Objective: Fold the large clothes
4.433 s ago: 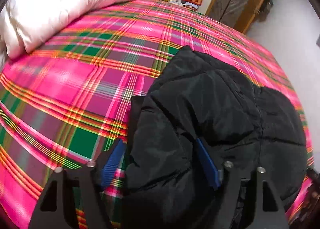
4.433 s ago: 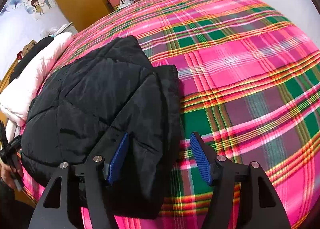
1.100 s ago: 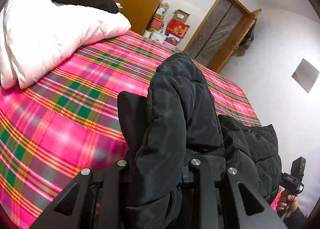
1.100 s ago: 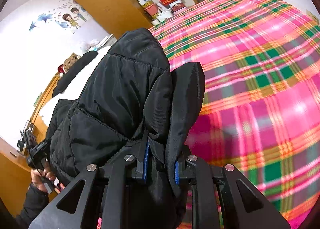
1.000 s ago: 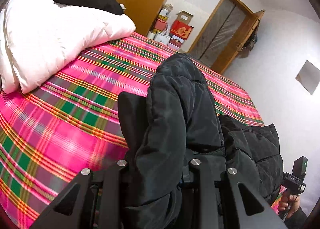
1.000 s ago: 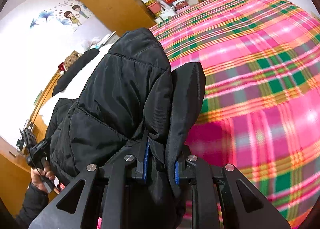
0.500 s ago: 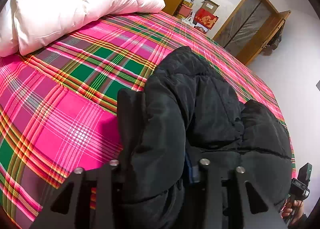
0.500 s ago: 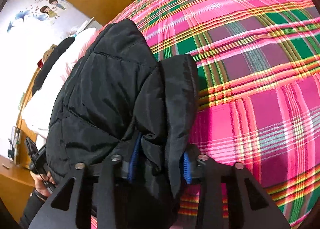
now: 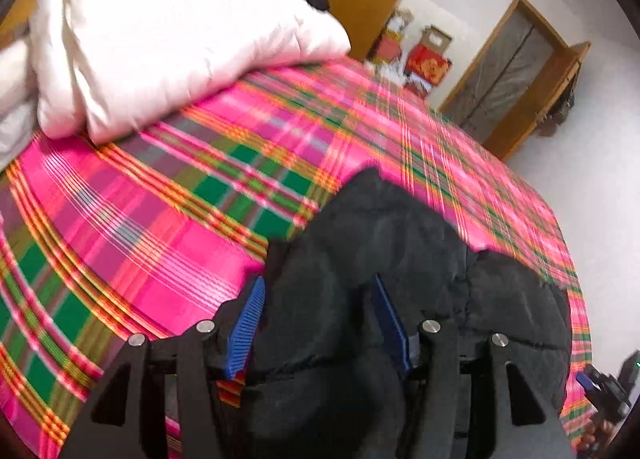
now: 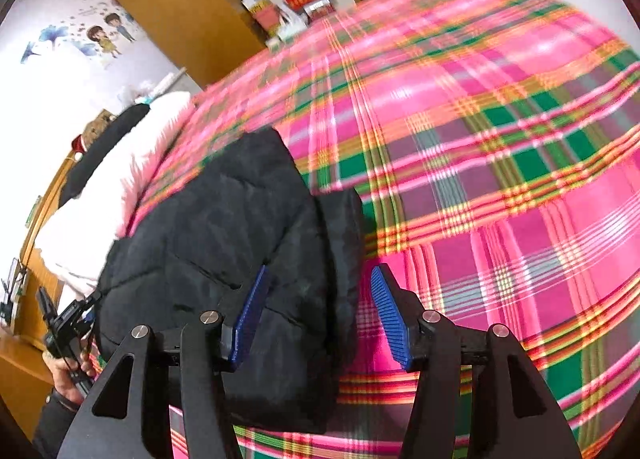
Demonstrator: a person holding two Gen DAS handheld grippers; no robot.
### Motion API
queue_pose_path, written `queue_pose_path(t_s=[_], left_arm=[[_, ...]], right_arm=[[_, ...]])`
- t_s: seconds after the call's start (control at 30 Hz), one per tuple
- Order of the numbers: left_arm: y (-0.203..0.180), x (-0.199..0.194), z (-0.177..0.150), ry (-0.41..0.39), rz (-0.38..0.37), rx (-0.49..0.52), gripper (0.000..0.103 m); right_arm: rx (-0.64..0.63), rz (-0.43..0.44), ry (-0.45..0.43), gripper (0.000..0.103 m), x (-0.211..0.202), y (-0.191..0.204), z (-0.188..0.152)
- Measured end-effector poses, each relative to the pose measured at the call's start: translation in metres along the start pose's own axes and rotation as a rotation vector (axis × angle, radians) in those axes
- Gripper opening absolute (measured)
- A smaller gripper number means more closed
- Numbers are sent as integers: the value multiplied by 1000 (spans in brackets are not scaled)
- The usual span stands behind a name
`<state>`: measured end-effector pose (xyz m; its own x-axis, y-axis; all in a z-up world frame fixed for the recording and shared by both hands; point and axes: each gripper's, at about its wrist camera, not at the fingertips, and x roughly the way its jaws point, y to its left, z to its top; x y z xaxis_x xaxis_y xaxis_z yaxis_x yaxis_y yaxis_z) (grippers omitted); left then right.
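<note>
While our left gripper (image 9: 318, 323) hangs low over the bed, its blue ribbed jaws stand apart with a fold of the black quilted puffer jacket (image 9: 384, 259) between them, not clamped. Our right gripper (image 10: 318, 319) is spread as well, one pad over the jacket (image 10: 224, 235) and the other over bare cloth beside its edge. The jacket lies folded on the pink, green and orange plaid bedspread (image 9: 160, 219), near the edge closest to us, and the spread (image 10: 500, 147) runs broad and blurred beyond it. Further up the bed sits a thick pale pink duvet (image 9: 160, 31) with a long black pillow (image 10: 108, 147) on top. Past the bed we see a tall brown wooden wardrobe (image 10: 180, 11), a red gift box (image 9: 428, 63) among stacked boxes on the floor, and a wooden-framed door (image 9: 504, 75) in the white wall. A cartoon wall sticker (image 10: 104, 35) of two children marks the wall by the wardrobe.
</note>
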<state>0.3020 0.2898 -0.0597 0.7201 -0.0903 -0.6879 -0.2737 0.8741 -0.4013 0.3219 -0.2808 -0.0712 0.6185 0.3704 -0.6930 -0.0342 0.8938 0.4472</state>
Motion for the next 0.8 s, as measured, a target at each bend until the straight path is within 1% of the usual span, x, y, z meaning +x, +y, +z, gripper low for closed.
queue_pose_path(t_s=[0.1,0.17,0.23,0.27,0.33,0.4,0.5,0.57,0.63,0.8], left_arm=[[-3,-11,1,-28,-44,-16,58],[-13,-10,-7,-14,-67,30,58],[-20,2,-16,27,-50,78,58],[-19,10,-21,50,-37,85,58],[-11,27,-26,90,-21,61,58],[-4,36,-25,98,-15,33,58],[-10,34,-22,99,6,66,58],[-16,26,-21,94,15,90,58],[-20,13,-21,82,3,93,58],[-45,-36,-34,28,-27,133,58]], right_arm=[[-89,13,-4,54,-3,24,-8],[-135,17,21,54,4,34,-18],[-167,-3,75,51,22,39,-28],[-169,-14,101,48,31,38,-31],[-162,-30,139,48,46,32,-37],[-146,-30,144,48,49,28,-36],[-156,-39,140,48,44,31,-34],[-168,-50,134,48,36,34,-34],[-172,-48,123,48,26,39,-37],[-200,-51,78,48,-9,55,-51]])
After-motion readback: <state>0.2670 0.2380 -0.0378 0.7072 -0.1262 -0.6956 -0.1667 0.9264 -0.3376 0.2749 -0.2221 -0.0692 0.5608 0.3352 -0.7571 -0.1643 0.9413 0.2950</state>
